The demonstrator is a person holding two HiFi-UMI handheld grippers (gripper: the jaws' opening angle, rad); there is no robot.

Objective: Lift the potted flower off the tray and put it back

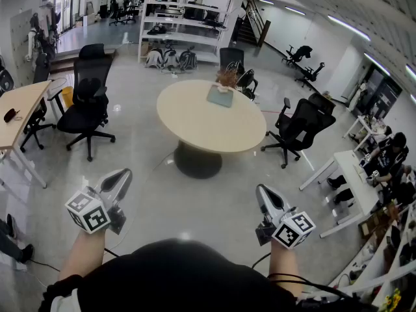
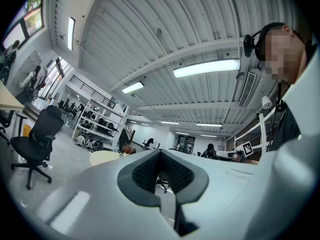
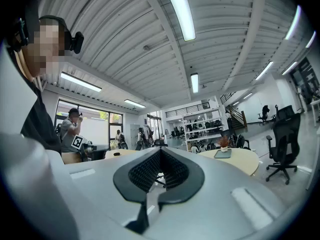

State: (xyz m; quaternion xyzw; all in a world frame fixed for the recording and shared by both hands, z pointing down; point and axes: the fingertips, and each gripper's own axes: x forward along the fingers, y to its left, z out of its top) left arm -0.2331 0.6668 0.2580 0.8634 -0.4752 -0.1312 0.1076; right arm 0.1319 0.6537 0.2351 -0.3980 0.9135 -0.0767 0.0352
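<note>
Round beige table [image 1: 211, 119] well ahead of the left gripper [image 1: 122, 175] and right gripper [image 1: 262, 192] on glossy grey floor [image 1: 156, 194]; black office chairs [image 1: 88, 103] flank it, white shelving [image 1: 185, 18] beyond

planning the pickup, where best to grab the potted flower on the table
Likely the pot, jaws level across its sides, not the spreading leaves of the potted flower. It stands at the far end of the tray, so come from the near side. The pot's shape is unclear.
</note>
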